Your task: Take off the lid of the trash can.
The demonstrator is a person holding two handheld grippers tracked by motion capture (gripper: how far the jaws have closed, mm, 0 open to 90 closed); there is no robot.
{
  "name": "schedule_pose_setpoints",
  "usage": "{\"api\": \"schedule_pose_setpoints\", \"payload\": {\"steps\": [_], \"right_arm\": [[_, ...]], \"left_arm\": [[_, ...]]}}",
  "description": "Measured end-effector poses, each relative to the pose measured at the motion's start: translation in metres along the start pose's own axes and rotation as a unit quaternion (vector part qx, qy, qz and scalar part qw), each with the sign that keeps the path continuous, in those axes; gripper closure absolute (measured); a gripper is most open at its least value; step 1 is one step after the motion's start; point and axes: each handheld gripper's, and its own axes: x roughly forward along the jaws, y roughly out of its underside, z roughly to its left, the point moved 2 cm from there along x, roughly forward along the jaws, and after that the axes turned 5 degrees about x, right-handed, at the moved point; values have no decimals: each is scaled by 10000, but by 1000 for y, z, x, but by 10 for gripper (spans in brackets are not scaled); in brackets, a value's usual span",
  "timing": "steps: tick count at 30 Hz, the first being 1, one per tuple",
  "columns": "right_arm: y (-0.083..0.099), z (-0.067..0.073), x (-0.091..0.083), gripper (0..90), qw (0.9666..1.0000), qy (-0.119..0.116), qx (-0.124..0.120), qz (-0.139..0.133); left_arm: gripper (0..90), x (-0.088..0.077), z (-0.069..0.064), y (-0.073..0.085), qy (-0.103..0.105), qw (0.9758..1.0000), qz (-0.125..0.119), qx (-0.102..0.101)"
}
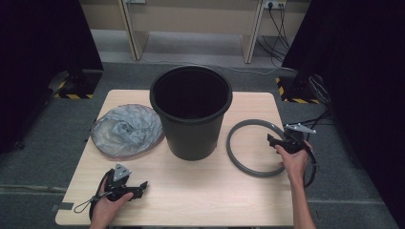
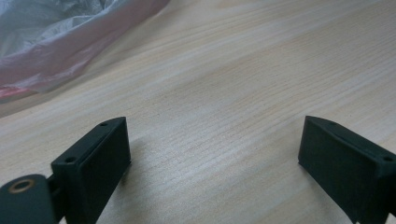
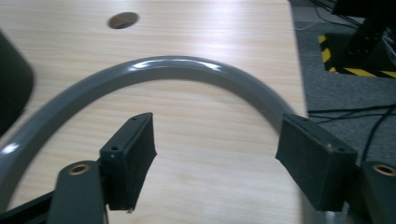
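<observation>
Ring (image 3: 154,65) partly behind right tongs (image 3: 217,158)

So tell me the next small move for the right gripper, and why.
Probably draw the right gripper back off the grey ring: its jaws stand open with nothing between them, and the ring lies flat on the table beside the black bin.

One black bin (image 1: 191,112), one grey ring (image 1: 253,148), one crumpled grey bag (image 1: 126,130), two handheld grippers, left (image 1: 142,186) and right (image 1: 271,141), one wooden table (image 1: 200,191)
</observation>
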Motion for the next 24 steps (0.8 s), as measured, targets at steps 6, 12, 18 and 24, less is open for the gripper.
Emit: {"api": "schedule_pose_setpoints", "payload": {"steps": [6, 12, 18, 24], "right_arm": [[10, 33, -7, 212, 9995, -179, -260, 53], [30, 68, -7, 208, 9960, -515, -693, 213], [49, 92, -8, 212, 9917, -943, -762, 422], [62, 101, -11, 208, 9886, -1090, -893, 535]], "left_arm": [[83, 0, 0, 0, 12, 10000, -1, -3], [82, 0, 0, 0, 3, 10000, 2, -2], [71, 1, 1, -1, 14, 10000, 14, -14], [71, 1, 1, -1, 13, 10000, 15, -14]]}}
